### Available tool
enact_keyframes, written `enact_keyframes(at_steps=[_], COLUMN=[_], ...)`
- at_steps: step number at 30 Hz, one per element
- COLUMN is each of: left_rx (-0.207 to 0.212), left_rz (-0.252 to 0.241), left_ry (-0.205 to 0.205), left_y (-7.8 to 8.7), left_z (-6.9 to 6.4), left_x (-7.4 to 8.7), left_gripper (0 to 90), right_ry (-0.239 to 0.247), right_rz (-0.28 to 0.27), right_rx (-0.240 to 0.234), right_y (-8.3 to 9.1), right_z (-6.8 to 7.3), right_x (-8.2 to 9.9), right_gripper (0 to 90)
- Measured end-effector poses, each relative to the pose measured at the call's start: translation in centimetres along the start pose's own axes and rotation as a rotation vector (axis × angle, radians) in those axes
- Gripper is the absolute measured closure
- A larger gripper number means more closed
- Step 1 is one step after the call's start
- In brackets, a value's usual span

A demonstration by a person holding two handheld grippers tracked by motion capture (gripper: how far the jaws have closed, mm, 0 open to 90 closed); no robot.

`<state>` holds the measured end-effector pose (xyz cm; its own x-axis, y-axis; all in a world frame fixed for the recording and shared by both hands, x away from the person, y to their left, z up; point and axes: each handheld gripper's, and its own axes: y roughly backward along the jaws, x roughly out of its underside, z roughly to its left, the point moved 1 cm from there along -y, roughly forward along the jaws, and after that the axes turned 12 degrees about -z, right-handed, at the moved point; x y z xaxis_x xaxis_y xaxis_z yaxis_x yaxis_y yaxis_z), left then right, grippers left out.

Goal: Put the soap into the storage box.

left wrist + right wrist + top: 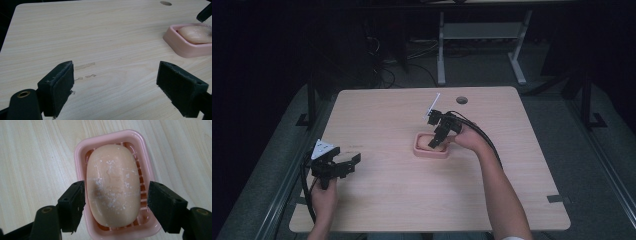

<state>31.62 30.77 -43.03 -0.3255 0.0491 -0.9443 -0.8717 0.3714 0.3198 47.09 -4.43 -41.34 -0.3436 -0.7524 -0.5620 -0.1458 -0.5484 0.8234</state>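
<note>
right gripper (116,195) is hanging over the soap (113,186) lying in the pink dish (80,152), jaws loosened either side; left gripper (115,82) is sitting wide open, grasping nothing

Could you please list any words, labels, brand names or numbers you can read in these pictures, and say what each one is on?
None can be read: the bar of soap, the pink soap dish and the wooden table carry no visible writing or numbers in any view.
</note>
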Motion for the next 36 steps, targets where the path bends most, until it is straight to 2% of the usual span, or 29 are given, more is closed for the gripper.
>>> enact_keyframes(at_steps=[20,36], left_rx=[0.001,0.0], left_rz=[0.001,-0.001], left_ry=[-0.008,-0.007], left_y=[0.0,0.0], left_z=[0.0,-0.2], left_x=[0.0,-0.1], left_gripper=[14.2,14.2], right_ry=[-0.011,-0.033], right_rz=[-0.015,-0.011], right_rx=[0.002,0.034], right_y=[0.5,2.0], right_z=[0.0,0.1], right_x=[0.4,1.6], right_gripper=[28.7,27.5])
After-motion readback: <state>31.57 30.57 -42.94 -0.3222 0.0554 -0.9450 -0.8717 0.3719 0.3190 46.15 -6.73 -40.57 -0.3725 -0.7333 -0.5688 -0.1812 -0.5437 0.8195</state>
